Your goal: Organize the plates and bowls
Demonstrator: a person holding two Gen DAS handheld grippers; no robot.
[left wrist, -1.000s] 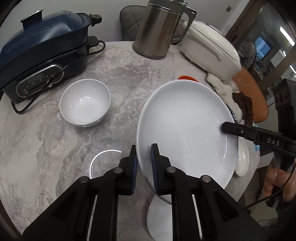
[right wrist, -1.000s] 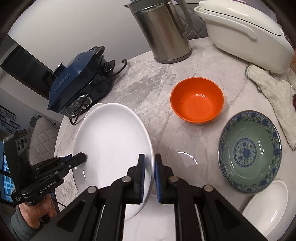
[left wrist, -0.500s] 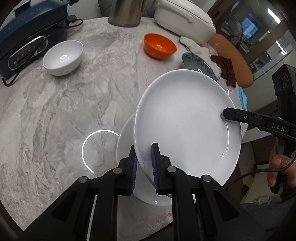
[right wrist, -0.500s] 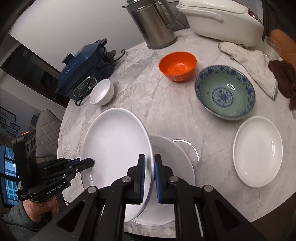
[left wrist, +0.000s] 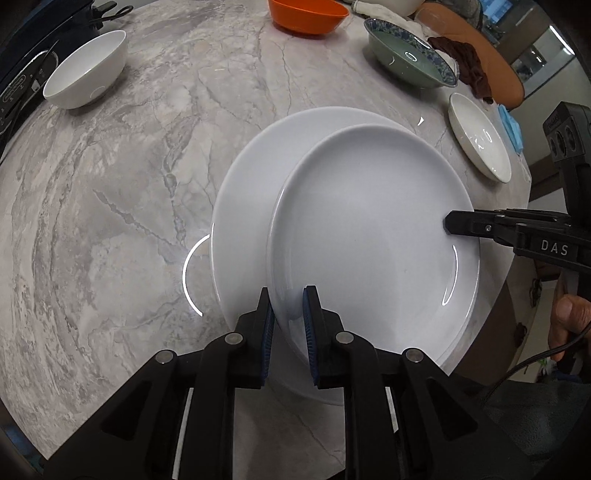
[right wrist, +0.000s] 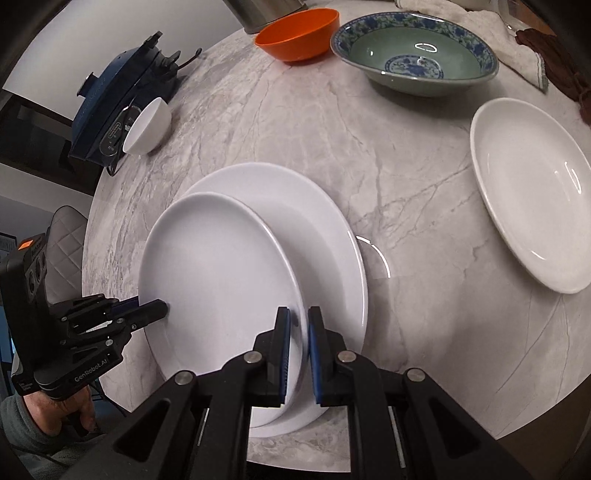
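Note:
Both grippers hold one white plate [left wrist: 373, 236] by opposite rims. My left gripper [left wrist: 288, 317] is shut on its near rim; it also shows in the right wrist view [right wrist: 162, 308]. My right gripper [right wrist: 297, 332] is shut on the other rim; it also shows in the left wrist view [left wrist: 448, 225]. The held plate [right wrist: 218, 277] hangs low and slightly off-centre over a second white plate [left wrist: 243, 206] lying on the marble table [left wrist: 110, 206]; whether they touch I cannot tell.
A white bowl [left wrist: 86, 70] stands at the far left by a blue cooker [right wrist: 118, 96]. An orange bowl [left wrist: 308, 14], a green-blue patterned bowl [right wrist: 415, 51] and a small white plate [right wrist: 532, 192] lie farther off. The table edge is near.
Both grippers have carried the white plate back toward the table's near edge and lowered it over the second white plate. It now lies nearly flat instead of tilted.

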